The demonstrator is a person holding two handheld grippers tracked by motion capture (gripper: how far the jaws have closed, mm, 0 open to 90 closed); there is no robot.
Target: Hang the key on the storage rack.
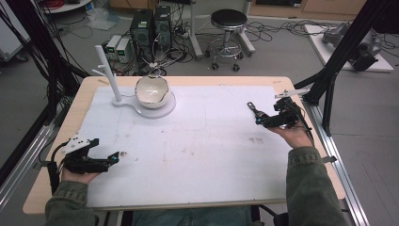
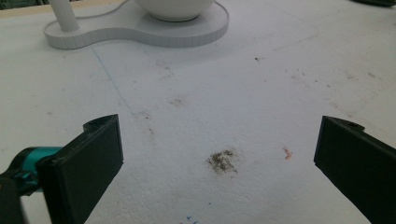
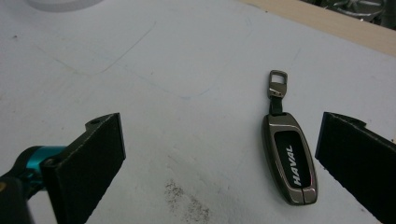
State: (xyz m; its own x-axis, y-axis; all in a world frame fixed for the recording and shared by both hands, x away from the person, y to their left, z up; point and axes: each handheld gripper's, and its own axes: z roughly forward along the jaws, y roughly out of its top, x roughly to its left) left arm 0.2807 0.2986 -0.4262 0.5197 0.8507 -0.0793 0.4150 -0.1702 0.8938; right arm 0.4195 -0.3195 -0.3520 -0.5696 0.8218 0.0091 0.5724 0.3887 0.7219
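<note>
Key fob (image 3: 289, 158) flat, right tool (image 3: 219, 158) spread around it

Even, soft indoor light, faint shadows, slightly soft high view, near tongs blurred at frame bottoms

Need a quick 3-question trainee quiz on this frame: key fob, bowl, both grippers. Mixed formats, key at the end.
1. True or false: the right gripper is shut on the key fob.
2. Multiple choice: the white bowl sits on A) bare table, B) the base of the white stand, C) the stool.
3. Fill in: the word printed on the key fob is ____.

Key:
1. False. Its jaws stand open, and the fob lies on the white mat between them, near the right-hand jaw.
2. B
3. HAVAL

The left gripper is open too.
</note>
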